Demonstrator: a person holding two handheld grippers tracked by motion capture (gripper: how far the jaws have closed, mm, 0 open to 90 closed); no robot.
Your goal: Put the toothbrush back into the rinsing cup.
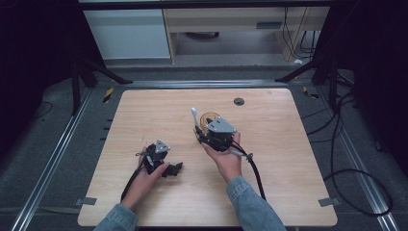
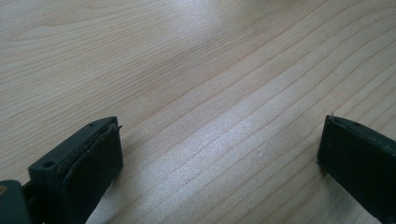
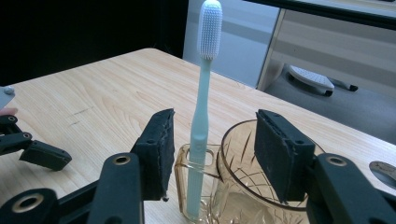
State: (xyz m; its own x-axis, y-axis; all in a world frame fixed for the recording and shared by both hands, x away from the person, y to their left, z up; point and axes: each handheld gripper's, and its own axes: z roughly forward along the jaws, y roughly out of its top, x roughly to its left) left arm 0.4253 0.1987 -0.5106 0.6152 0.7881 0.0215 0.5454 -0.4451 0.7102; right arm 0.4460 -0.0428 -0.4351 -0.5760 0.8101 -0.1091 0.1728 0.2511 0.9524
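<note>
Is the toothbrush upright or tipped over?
Upright. In the right gripper view the toothbrush stands bristles up, its handle down in the slot beside the amber glass cup. The right gripper jaws flank it without touching.

Cup point(image 3: 243, 186): its base runs off the bottom edge of your right gripper view; from above, your right gripper point(image 1: 208, 129) hides most of it.
Toothbrush point(image 3: 201, 116): its foot beside the cup blurs behind amber glass.
</note>
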